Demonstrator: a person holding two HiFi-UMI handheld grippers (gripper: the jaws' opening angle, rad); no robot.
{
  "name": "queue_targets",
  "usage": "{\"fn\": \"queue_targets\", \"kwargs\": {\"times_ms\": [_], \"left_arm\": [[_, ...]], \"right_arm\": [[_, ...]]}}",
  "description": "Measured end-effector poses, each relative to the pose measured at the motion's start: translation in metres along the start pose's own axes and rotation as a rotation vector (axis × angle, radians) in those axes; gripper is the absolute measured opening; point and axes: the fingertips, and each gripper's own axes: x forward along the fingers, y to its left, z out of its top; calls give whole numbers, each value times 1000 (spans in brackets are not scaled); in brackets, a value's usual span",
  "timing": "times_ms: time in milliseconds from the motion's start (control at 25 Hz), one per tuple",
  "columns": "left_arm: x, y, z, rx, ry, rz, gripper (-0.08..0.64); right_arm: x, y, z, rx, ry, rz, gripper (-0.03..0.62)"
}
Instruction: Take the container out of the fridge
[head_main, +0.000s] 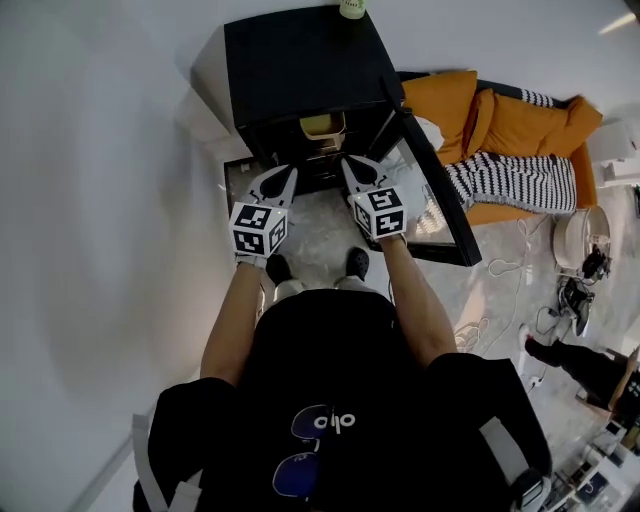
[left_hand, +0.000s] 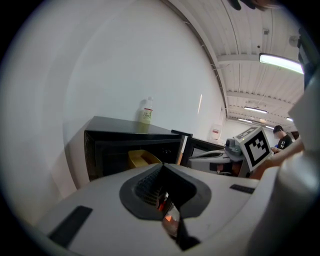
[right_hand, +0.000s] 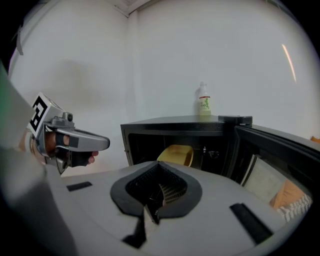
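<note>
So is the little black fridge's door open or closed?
Open. The door is swung out to the right of the fridge, and the yellow container shows inside.

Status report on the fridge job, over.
Left gripper and right gripper shut, empty. Yellow plastic container inside small black fridge, door open. Nothing blocks it.

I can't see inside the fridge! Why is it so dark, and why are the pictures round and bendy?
Head view: the wide lens curves the walls. Left gripper view: the fisheye lens leaves round dark edges; a ceiling lamp glares. Right gripper view: the inside of the fridge sits in shadow, so only the yellow container shows.
</note>
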Motion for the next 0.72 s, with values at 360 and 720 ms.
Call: {"fn": "queue_targets", "kwargs": {"times_ms": [360, 720], "left_arm": [[13, 0, -22, -11, 32, -54, 0], [18, 1, -42, 3, 66, -138, 0]], "right_arm": [[12, -16, -17, 25, -33, -63, 2], [37, -22, -25, 77, -84, -160, 2]]}}
